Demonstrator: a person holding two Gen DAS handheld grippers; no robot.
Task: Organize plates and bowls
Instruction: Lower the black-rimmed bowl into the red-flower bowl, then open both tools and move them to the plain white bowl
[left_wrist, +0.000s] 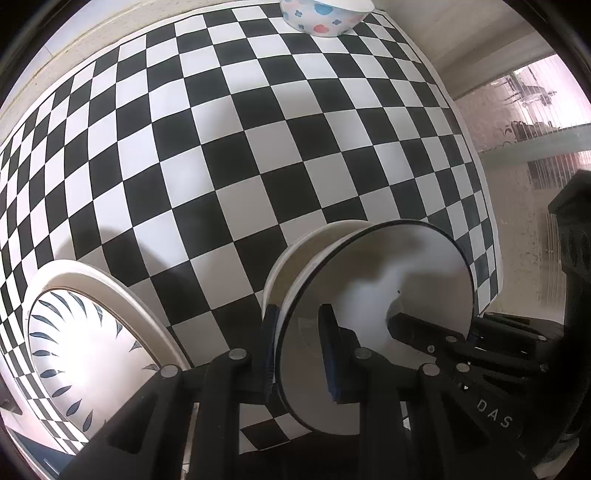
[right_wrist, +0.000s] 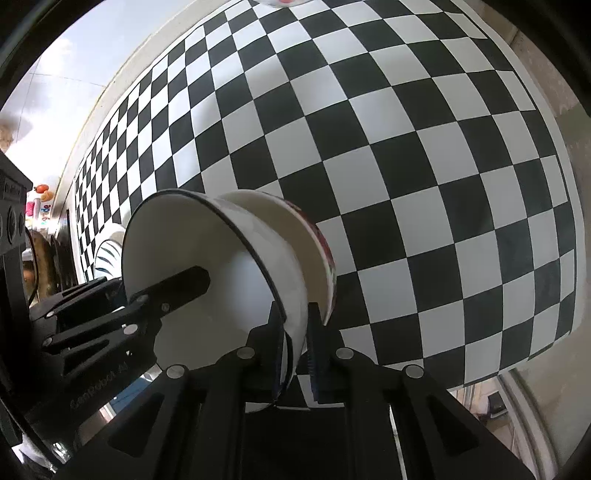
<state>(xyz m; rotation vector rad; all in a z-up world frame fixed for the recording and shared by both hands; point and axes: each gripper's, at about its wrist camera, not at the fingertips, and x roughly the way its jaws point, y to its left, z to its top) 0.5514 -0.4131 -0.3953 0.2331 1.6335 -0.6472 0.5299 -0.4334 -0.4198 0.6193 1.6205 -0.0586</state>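
Both grippers hold one white bowl with a thin black rim, nested in a second cream bowl, above the checkered cloth. My left gripper is shut on its rim on one side. My right gripper is shut on the opposite rim of the same bowl; the outer bowl shows a red pattern. Each gripper's fingers show inside the bowl in the other's view. A plate with blue leaf marks lies at the lower left. A white bowl with blue and pink flowers stands at the far edge.
The black-and-white checkered cloth covers the table. The table's right edge drops to a pale floor. A dark cabinet stands at the right. The leaf plate also shows in the right wrist view.
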